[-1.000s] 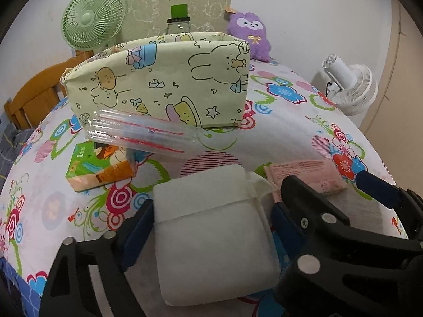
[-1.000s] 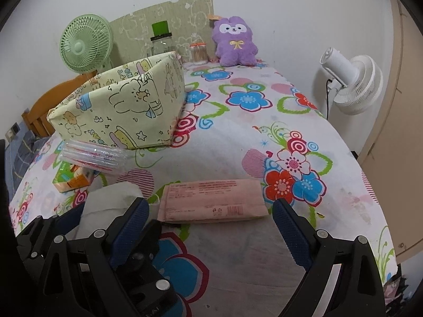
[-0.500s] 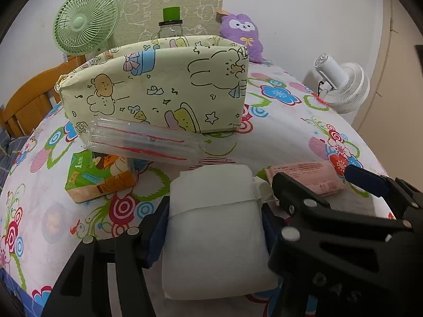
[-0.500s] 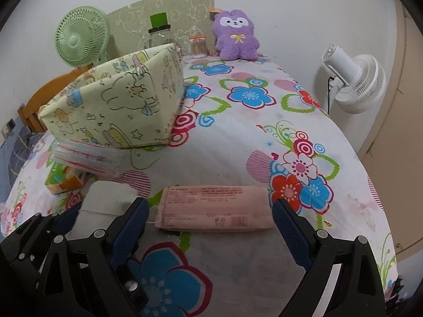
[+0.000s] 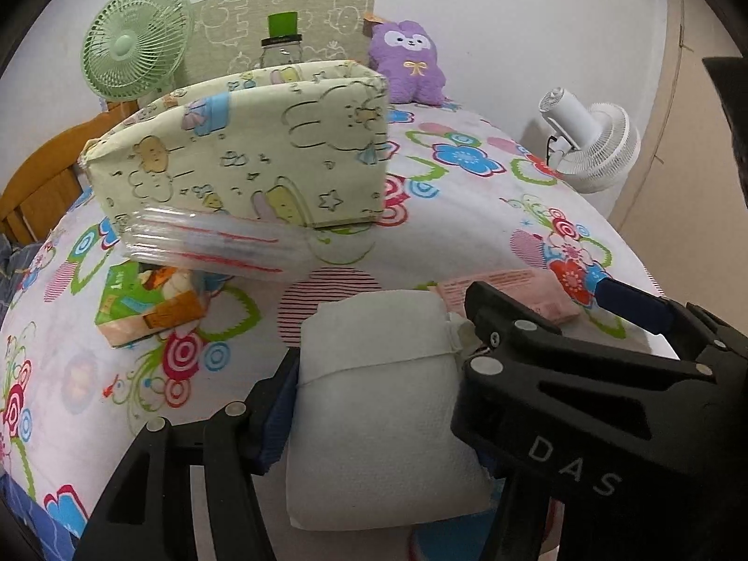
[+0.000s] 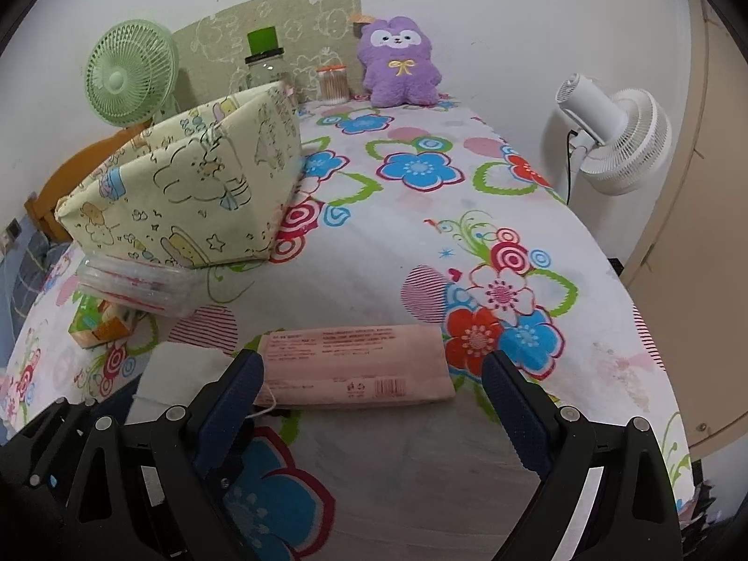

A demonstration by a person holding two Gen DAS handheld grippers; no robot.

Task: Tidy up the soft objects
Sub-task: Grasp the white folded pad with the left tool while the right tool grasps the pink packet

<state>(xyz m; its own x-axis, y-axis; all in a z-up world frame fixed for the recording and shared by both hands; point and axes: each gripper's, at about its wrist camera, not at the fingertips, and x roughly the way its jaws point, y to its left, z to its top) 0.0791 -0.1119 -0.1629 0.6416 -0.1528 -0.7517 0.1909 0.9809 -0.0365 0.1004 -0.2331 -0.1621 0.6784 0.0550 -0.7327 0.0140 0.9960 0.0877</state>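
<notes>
Left-wrist view: the left gripper [image 5: 374, 402] has just been closing, and its blue pads now press both sides of the white tissue pack [image 5: 378, 416], which bulges slightly between them. The pack sits at the near edge of the floral tablecloth [image 5: 467, 215]. Beyond it, to the left, lies a clear plastic case [image 5: 210, 248] with red lines, overlapping a green-and-orange tissue packet [image 5: 145, 304]. Behind these stands the pale yellow fabric storage box [image 5: 248, 154], printed with cartoon animals, its top open.

Right-wrist view: the right gripper [image 6: 374, 402] holds its jaws wide apart, with nothing between the pads. The pink wipes pack [image 6: 355, 364] lies flat on the cloth just beyond the fingertips, its long side running left to right; the left finger [image 6: 233, 388] overlaps the pack's near-left corner in this view, and contact cannot be confirmed. The white tissue pack appears at the left of this finger.

Far edge of the table: a green fan [image 6: 126, 75], a jar with a green lid [image 6: 264, 65], and a purple plush toy [image 6: 399, 63] against the wall. A white fan [image 6: 617, 135] stands off the table at the right.
</notes>
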